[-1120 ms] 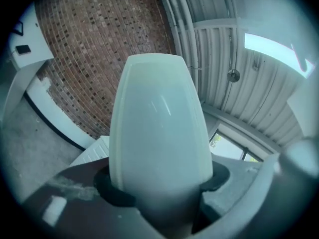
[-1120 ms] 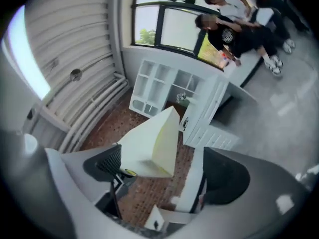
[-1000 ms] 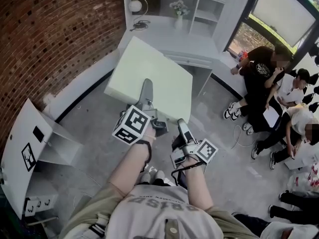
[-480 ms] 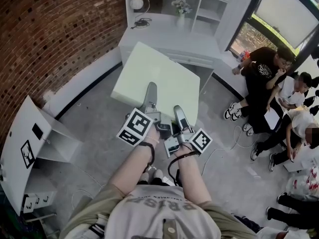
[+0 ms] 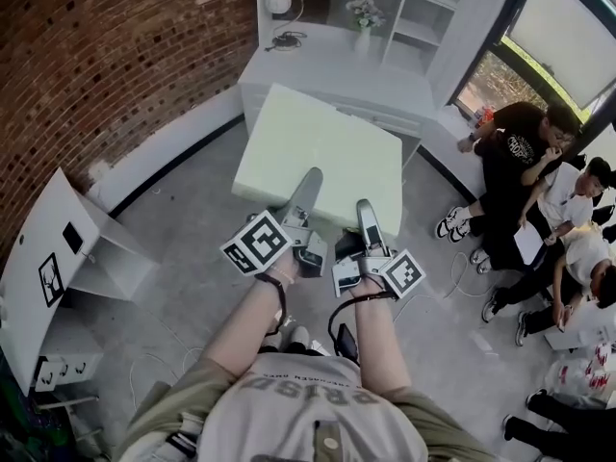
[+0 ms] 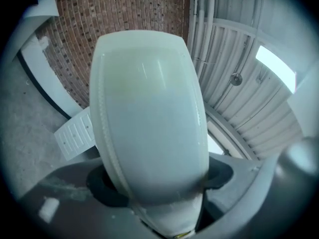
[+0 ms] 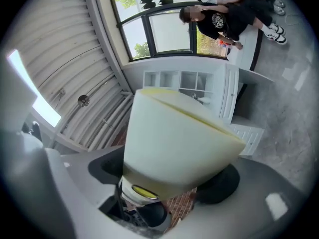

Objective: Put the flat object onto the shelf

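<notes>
The flat object is a big pale green-white board (image 5: 318, 157), held level in the air over the grey floor just short of the white desk. Both grippers hold its near edge. My left gripper (image 5: 309, 186) has one long finger lying on top of the board, which fills the left gripper view (image 6: 149, 113) between the jaws; these jaws are opening slightly. My right gripper (image 5: 367, 218) clamps the same edge a little to the right, its jaws closing on the board (image 7: 174, 143). The white shelf unit (image 5: 409, 12) stands behind the desk.
A white desk (image 5: 337, 65) with a lamp (image 5: 279, 0) and a flower vase (image 5: 364, 15) lies ahead. A brick wall (image 5: 115, 56) runs along the left. A small white shelf (image 5: 58, 258) stands at the left. Several people (image 5: 539, 191) sit at the right.
The two grippers have drawn closer together on the board's near edge. The board has shifted a little to the right and toward the desk.
</notes>
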`<state>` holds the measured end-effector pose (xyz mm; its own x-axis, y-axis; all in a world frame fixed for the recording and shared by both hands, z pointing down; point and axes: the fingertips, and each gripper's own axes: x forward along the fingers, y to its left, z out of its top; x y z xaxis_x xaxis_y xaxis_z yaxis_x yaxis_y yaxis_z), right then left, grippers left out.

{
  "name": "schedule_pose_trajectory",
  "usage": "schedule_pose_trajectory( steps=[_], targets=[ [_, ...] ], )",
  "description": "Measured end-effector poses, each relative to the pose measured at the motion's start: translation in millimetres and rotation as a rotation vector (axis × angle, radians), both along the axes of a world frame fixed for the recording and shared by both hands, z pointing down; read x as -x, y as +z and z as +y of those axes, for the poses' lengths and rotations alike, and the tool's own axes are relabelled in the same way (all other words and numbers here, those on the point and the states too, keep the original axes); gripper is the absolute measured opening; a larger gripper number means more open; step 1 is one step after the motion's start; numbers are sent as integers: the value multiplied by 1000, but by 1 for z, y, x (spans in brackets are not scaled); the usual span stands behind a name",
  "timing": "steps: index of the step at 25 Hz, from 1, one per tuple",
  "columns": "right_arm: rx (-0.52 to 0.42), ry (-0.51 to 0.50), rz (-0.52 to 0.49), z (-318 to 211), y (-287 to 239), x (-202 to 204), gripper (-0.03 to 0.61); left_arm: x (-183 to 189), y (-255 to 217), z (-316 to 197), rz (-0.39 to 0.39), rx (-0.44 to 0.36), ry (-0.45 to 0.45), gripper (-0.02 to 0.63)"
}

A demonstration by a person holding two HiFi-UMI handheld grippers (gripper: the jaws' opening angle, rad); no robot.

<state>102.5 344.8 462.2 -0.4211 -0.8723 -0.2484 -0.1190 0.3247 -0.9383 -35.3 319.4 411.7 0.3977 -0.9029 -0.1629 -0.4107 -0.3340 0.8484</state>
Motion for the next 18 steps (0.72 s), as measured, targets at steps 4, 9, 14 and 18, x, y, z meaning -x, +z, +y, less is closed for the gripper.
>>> schedule_pose_trajectory(
  steps=[4,9,14,18],
  targets=[
    [-35,0,42,-7,-11,-7,409,-4,4,3,32,-8,26,396],
    [-78,-7,117,-13,-21,-9,400,-4,11,3,84,-10,34,397],
    [-97,-22,139,-20,-25,-3,399,2,11,-3,103,-14,28,396],
    [-117,-26,139,-33,-33,0,399,2,7,-17,105,-33,43,396]
  ],
)
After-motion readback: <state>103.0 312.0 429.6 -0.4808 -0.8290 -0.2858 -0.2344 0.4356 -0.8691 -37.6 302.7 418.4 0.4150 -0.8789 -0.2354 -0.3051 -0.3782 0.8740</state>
